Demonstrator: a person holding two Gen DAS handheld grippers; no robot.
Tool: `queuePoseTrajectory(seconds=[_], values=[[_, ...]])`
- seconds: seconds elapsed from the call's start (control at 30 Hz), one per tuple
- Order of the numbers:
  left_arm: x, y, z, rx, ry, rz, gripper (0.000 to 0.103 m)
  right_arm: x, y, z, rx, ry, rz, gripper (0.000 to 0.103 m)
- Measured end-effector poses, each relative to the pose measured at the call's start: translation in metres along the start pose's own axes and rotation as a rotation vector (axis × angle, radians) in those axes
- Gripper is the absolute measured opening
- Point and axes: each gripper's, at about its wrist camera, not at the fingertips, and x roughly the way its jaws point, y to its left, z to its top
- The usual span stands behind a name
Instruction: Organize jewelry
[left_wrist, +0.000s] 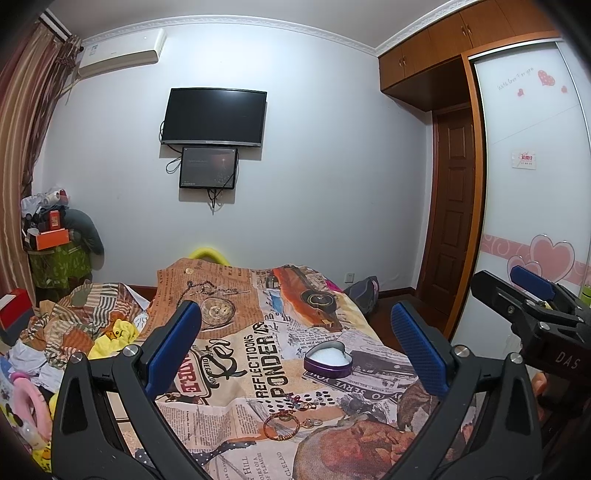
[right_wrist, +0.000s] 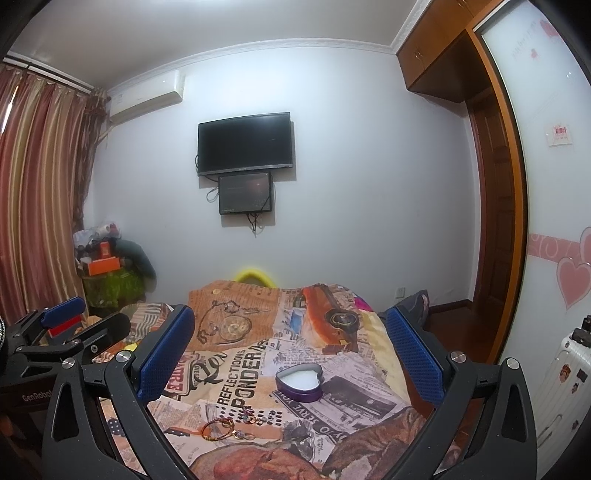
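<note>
A purple heart-shaped box (left_wrist: 328, 360) with a white lining lies open on the newspaper-print bedspread (left_wrist: 236, 354); it also shows in the right wrist view (right_wrist: 300, 382). In front of it lie a red-gold bangle (left_wrist: 281, 425), small rings (left_wrist: 311, 422) and a beaded piece (left_wrist: 295, 400); the bangle (right_wrist: 217, 428) and rings (right_wrist: 243, 435) show in the right wrist view too. My left gripper (left_wrist: 295, 350) is open and empty above the bedspread. My right gripper (right_wrist: 291, 354) is open and empty, to the right of the left one.
A pile of clothes and toys (left_wrist: 74, 332) lies at the bed's left. A wardrobe with heart stickers (left_wrist: 535, 184) and a wooden door (left_wrist: 454, 206) stand right. A white suitcase (right_wrist: 565, 387) is at the far right. A TV (left_wrist: 214, 116) hangs on the far wall.
</note>
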Motion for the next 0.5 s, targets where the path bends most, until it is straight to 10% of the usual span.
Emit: queuePoseTrajectory(seconds=[0.5], values=[[0.0001,-0.0089,-0.0047,0.006,0.003,0.002,0.103,-0.0009,-0.0016,0.0019,0.005,0.002,0.001,0.103]])
